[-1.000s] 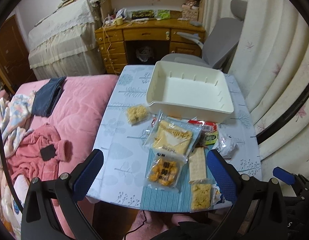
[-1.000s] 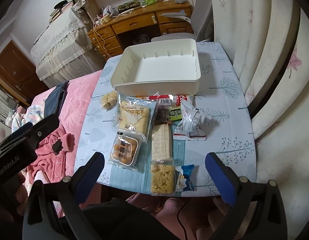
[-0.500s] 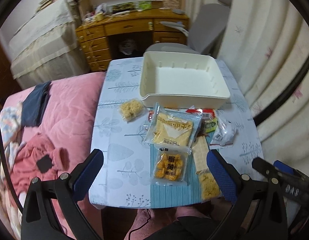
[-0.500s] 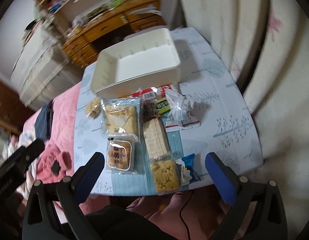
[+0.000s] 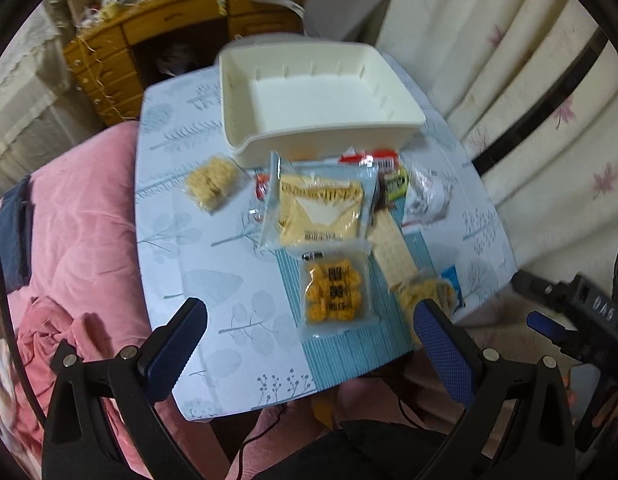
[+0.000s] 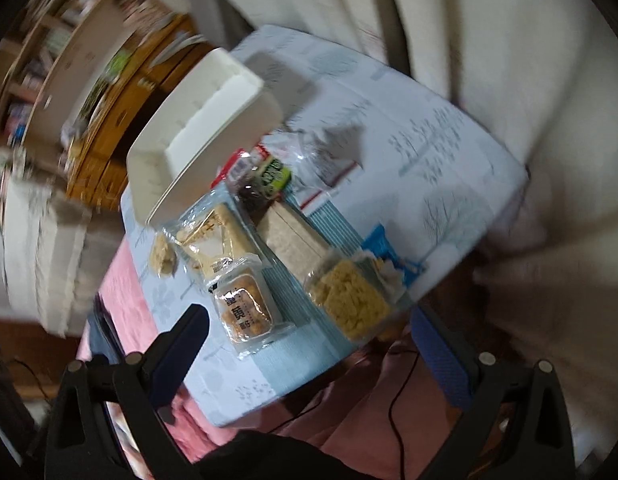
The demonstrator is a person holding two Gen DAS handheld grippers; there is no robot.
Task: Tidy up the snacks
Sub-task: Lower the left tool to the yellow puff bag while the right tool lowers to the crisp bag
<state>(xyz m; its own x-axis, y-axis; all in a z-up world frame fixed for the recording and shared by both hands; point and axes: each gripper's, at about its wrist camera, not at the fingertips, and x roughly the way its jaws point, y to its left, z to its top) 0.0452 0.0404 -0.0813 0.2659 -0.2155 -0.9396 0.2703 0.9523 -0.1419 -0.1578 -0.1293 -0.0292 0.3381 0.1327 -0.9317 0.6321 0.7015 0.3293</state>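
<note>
Several snack packs lie on the small table (image 5: pixel 213 288) in front of an empty cream bin (image 5: pixel 309 96). An orange snack pack (image 5: pixel 335 292) lies nearest, with a large yellow cracker pack (image 5: pixel 321 210) behind it and a crumbly yellow pack (image 5: pixel 213 188) to the left. My left gripper (image 5: pixel 309 344) hovers open above the table's near edge, holding nothing. In the tilted, blurred right wrist view, my right gripper (image 6: pixel 309 344) is open over the orange pack (image 6: pixel 245 310) and a crumbly pack (image 6: pixel 353 300); the bin (image 6: pixel 205 132) is behind.
A long wafer pack (image 5: pixel 391 248), a clear crumpled wrapper (image 5: pixel 425 196) and a blue packet (image 5: pixel 453 284) lie on the right. A pink bedspread (image 5: pixel 77 220) borders the table's left, curtains (image 5: pixel 529 80) its right. A wooden desk (image 5: pixel 169 32) stands behind. The other gripper (image 5: pixel 581 320) shows at right.
Both grippers have come lower and closer to the table. The right wrist view has rolled sharply and blurred. Both stay open and the snacks have not moved.
</note>
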